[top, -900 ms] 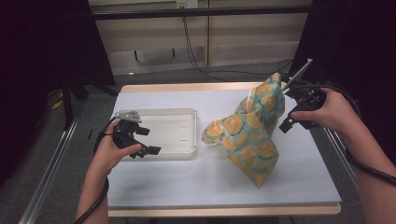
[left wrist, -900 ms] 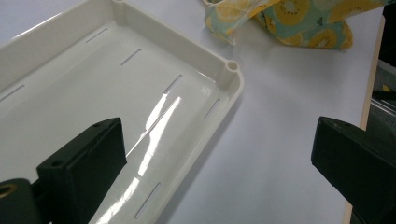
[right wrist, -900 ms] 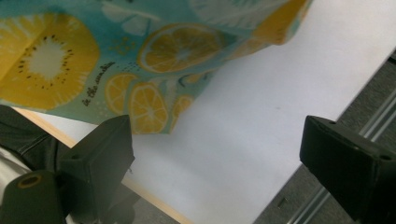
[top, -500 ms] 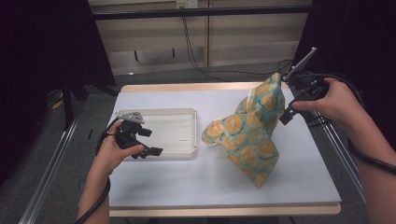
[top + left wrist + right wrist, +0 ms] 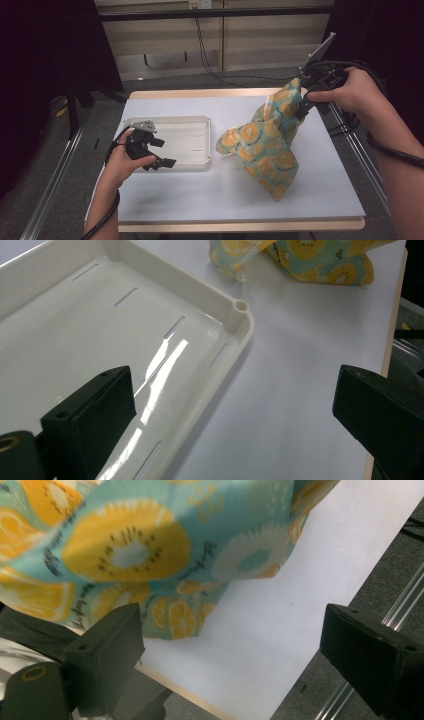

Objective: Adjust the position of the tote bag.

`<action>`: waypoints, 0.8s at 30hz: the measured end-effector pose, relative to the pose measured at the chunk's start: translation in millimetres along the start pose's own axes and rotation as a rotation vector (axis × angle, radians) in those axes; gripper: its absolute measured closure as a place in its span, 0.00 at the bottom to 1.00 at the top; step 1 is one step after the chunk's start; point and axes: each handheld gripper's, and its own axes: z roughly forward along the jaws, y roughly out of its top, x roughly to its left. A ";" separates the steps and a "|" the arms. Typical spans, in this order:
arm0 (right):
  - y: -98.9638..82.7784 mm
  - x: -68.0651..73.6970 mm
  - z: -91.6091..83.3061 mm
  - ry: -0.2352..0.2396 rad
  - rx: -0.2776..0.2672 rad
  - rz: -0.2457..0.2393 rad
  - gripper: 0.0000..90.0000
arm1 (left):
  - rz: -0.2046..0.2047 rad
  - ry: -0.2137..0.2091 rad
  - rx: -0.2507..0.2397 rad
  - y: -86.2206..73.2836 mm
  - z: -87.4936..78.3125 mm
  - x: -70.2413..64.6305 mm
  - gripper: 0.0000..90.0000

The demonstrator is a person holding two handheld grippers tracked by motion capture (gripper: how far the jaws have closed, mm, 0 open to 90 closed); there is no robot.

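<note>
A: Two tongs spread wide here. My right tongs (image 5: 306, 102) hang at the raised top of the teal cloth bag printed with orange and kiwi slices (image 5: 267, 145), jaws apart, pinching nothing. The bag stands slumped on the white desk (image 5: 175, 195).

B: And the left tongs (image 5: 161, 152)?

A: Gaping over the shallow white plastic tray (image 5: 207, 142). I judge I'm between grips; next I must nip the bag's top fold.
</note>
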 end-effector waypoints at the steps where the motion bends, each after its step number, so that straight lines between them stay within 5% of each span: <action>1: 4.4 1.6 -1.4 0.008 0.011 0.025 0.11 | 0.005 -0.001 0.003 0.3 0.7 -0.2 0.04; 24: 36.5 6.0 0.7 0.016 0.030 0.177 0.11 | 0.003 -0.009 0.023 0.1 5.6 1.0 0.04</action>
